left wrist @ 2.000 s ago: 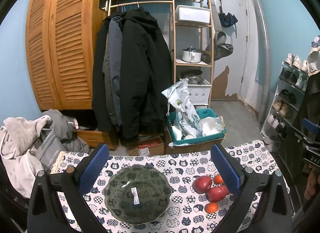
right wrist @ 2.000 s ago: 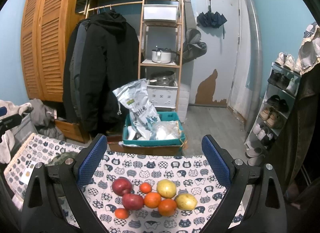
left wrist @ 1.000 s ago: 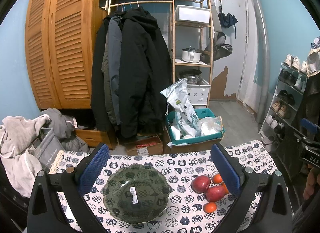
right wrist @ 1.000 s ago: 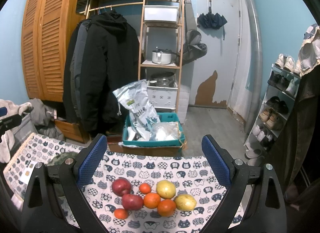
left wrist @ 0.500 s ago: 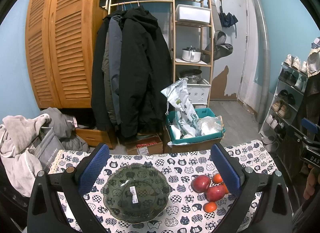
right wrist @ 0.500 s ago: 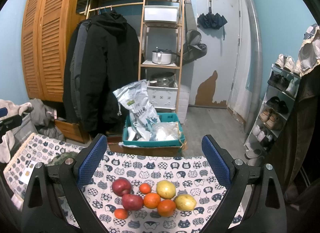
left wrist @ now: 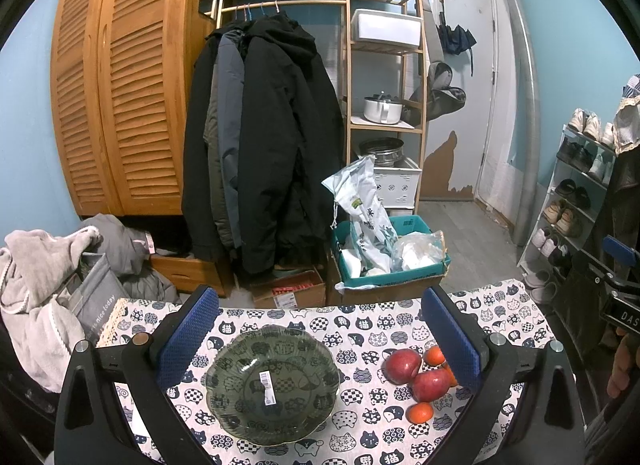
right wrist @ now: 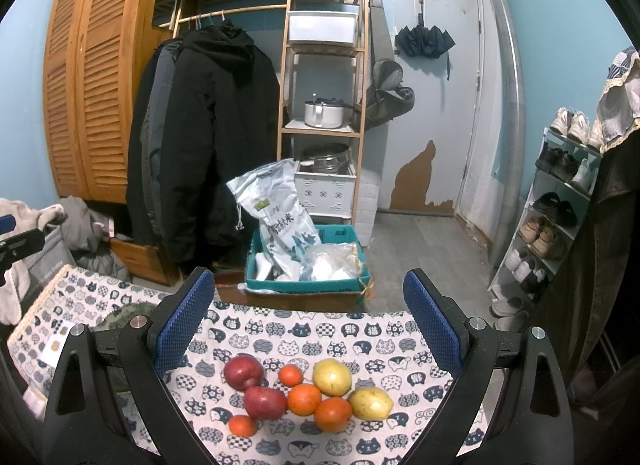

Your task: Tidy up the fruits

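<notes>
step: nothing picked yet, fruit pile (right wrist: 304, 393) loose beside empty glass bowl (left wrist: 272, 385) | left gripper (left wrist: 316, 333) and right gripper (right wrist: 304, 321) both spread wide, holding nothing | next: prob drop right one onto a fruit and clamp

A scalloped dark green glass bowl (left wrist: 272, 383) sat empty between the left tongs' fingers. Two red apples (right wrist: 243, 372), four oranges (right wrist: 303, 399) and two yellow fruits (right wrist: 332, 377) clustered, touching, between the right tongs' fingers.

The left gripper (left wrist: 318, 337) and right gripper (right wrist: 308, 321) both have black arms, bumpy blue pads (right wrist: 182, 319) and small shiny silver screws (right wrist: 475, 322).
</notes>
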